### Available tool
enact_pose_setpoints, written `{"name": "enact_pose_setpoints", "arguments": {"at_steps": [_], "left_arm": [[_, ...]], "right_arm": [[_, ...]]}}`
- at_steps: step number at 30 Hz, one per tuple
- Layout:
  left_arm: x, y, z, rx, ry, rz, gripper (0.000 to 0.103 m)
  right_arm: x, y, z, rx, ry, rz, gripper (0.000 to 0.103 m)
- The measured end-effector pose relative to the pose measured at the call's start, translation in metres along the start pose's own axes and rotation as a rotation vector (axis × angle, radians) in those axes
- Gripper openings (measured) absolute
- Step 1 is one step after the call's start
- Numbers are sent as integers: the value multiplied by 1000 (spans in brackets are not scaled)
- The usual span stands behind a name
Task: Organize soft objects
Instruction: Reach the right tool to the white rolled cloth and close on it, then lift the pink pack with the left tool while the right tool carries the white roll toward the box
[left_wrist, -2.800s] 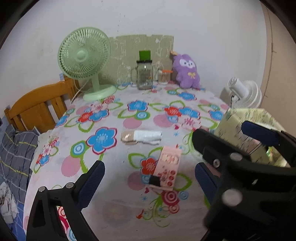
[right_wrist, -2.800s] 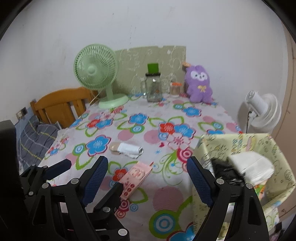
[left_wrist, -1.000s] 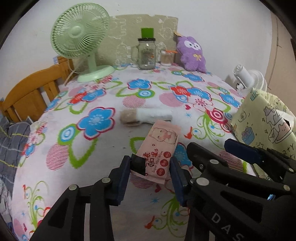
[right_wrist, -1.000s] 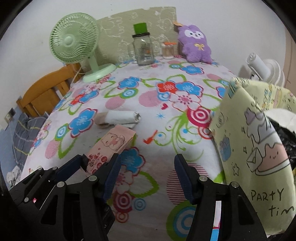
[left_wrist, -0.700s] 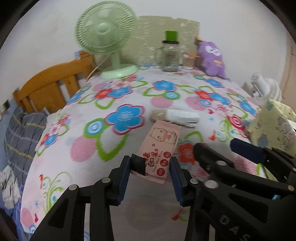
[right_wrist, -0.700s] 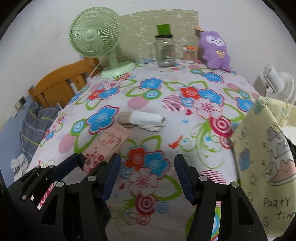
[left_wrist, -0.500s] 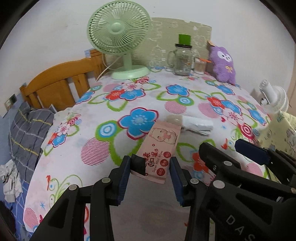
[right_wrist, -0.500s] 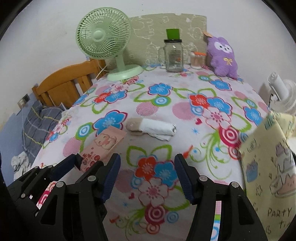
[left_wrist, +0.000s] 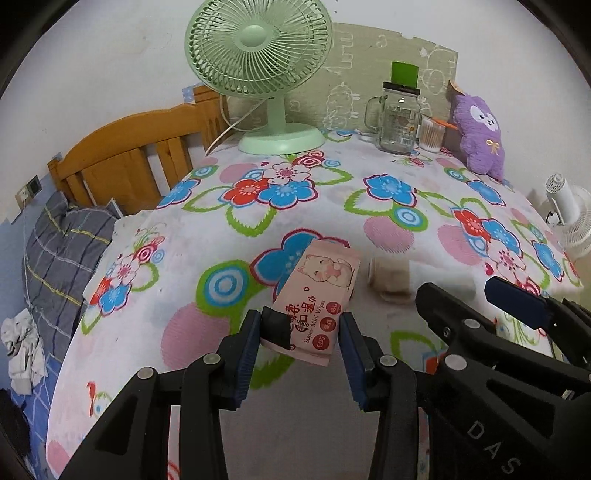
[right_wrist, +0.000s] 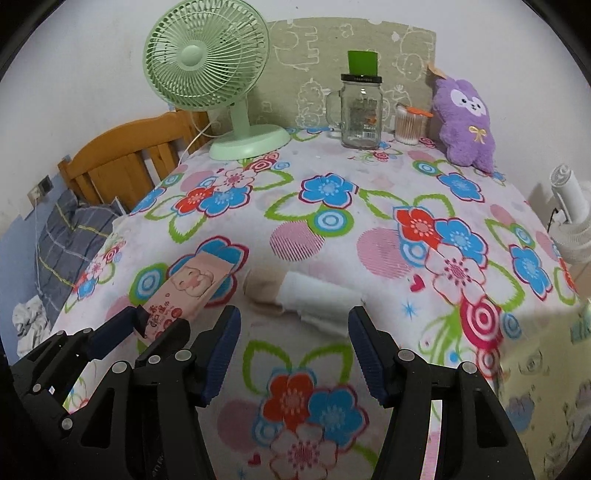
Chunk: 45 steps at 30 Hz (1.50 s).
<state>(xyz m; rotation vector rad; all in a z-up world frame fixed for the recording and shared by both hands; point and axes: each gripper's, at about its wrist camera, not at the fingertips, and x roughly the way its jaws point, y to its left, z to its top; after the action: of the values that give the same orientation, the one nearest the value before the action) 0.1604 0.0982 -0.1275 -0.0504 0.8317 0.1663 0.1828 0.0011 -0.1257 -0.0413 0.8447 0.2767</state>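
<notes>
Gripping the wipes (left_wrist: 317, 295) by its near end over the desk (left_wrist: 258, 206), the left claw (left_wrist: 300, 338) holds a light, squashy pack (likely slippery film); right claw (right_wrist: 293, 343) released.

The rolled cloth (left_wrist: 391, 275) is motion-blurred, and the right claw (left_wrist: 461, 295) hides its right end. The wipes pack (right_wrist: 184, 291) has its near end hidden behind the left claw (right_wrist: 147, 328). The yellow bag (right_wrist: 546, 376) is smeared, cut by the right edge.
</notes>
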Motion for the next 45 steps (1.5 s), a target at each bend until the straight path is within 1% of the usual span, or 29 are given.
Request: {"name": "enact_pose_setpoints", "arguments": {"at_steps": [5, 9, 15, 17, 19, 25, 29, 34, 45], "left_arm": [[14, -3, 7, 4, 28, -14, 43], [25, -5, 8, 11, 55, -15, 43], [29, -6, 7, 28, 57, -5, 43], [28, -7, 6, 30, 58, -4, 43], [28, -9, 6, 42, 56, 4, 43], [23, -16, 1, 70, 53, -2, 43], [18, -17, -2, 65, 55, -18, 43], [8, -20, -6, 69, 38, -28, 43], [-17, -27, -9, 62, -5, -48, 43]], "right_arm": [[17, -5, 10, 14, 11, -15, 66], [31, -6, 13, -3, 23, -37, 66], [42, -6, 11, -21, 49, -43, 65], [41, -7, 10, -11, 53, -43, 59], [42, -7, 9, -3, 59, -45, 45], [39, -6, 5, -11, 79, -52, 33], [34, -7, 1, -7, 76, -51, 31], [23, -10, -4, 12, 67, -45, 28], [-11, -14, -9, 10, 20, -53, 28]]}}
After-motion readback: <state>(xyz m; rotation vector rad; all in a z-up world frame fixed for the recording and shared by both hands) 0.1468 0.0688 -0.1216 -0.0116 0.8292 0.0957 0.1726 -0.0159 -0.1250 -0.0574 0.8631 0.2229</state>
